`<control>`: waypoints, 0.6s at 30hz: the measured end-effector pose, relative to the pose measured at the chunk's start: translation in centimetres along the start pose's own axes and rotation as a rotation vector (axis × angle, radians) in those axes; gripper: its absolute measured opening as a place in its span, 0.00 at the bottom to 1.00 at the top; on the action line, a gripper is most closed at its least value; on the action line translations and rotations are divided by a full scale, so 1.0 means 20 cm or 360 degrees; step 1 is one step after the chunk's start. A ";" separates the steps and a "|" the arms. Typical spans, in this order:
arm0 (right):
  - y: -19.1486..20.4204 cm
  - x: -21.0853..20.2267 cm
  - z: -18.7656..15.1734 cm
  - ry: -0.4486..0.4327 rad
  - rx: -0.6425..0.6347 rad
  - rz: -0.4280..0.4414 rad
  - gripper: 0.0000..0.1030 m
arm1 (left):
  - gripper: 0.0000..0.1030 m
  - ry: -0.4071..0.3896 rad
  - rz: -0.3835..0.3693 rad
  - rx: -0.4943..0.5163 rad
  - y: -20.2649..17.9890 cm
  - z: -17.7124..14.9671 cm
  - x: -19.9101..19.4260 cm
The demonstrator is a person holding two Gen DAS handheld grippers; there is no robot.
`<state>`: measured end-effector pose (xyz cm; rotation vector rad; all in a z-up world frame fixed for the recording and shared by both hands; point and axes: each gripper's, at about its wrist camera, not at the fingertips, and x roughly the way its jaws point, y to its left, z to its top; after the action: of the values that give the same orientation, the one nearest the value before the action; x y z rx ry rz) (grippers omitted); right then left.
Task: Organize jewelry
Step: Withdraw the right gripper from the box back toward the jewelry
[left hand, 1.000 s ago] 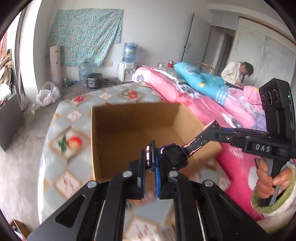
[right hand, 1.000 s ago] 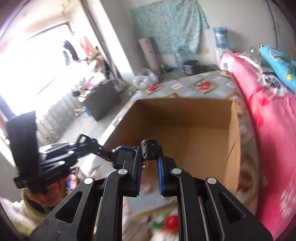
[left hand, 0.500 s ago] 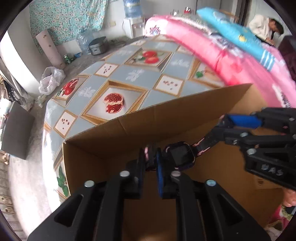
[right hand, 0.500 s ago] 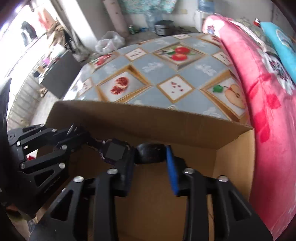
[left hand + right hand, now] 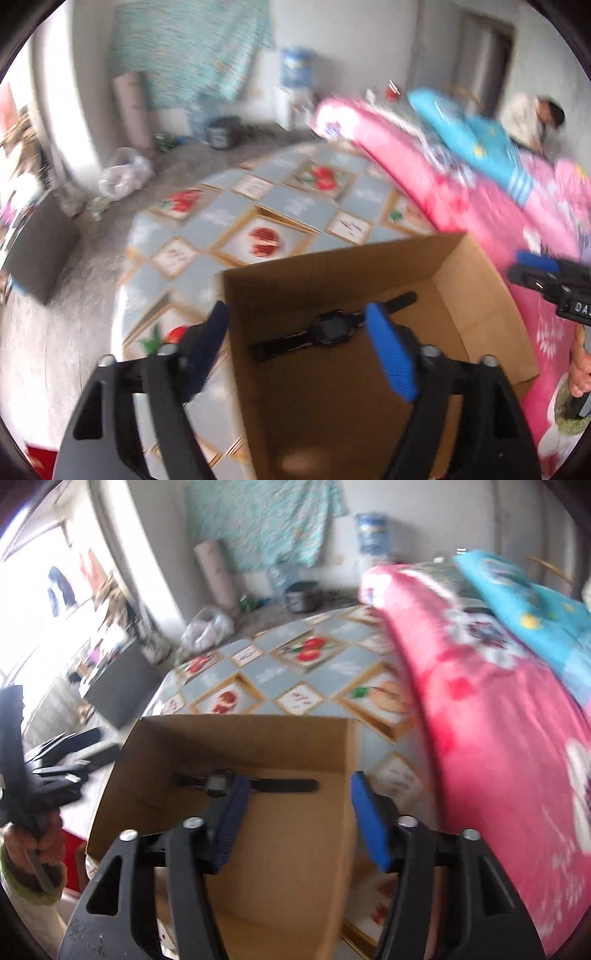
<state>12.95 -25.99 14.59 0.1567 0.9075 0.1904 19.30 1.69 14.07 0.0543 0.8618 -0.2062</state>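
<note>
While flat, black-strapped watch (image 5: pixel 325 330), corrugated cardboard box (image 5: pixel 476 295)

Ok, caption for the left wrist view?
Open left gripper above cardboard box, watch lying inside.

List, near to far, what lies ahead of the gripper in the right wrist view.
right gripper → watch in the cardboard box → fruit-patterned tablecloth → rice cooker on the floor → floral cloth on the wall.
</note>
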 end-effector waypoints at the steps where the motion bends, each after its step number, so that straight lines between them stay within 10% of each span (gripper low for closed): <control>1: -0.05 -0.02 -0.04 0.0008 0.0050 -0.0003 0.59 | 0.79 -0.0024 0.0010 -0.0068 0.05 -0.04 -0.04; 8: -0.26 0.24 -0.35 0.0457 0.0447 0.0336 0.58 | 0.79 0.0229 -0.0231 -0.0504 0.27 -0.47 0.06; 13: -0.22 0.30 -0.31 0.0445 0.0463 0.0358 0.55 | 0.79 0.0188 -0.0480 -0.0530 0.18 -0.57 0.03; 18: -0.18 0.36 -0.23 0.0427 0.0458 0.0380 0.55 | 0.78 0.0106 -0.0334 -0.0471 0.14 -0.57 -0.02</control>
<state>13.92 -27.58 5.58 0.5175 1.1815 0.3067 11.15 5.97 6.84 -0.3084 0.9572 -0.2720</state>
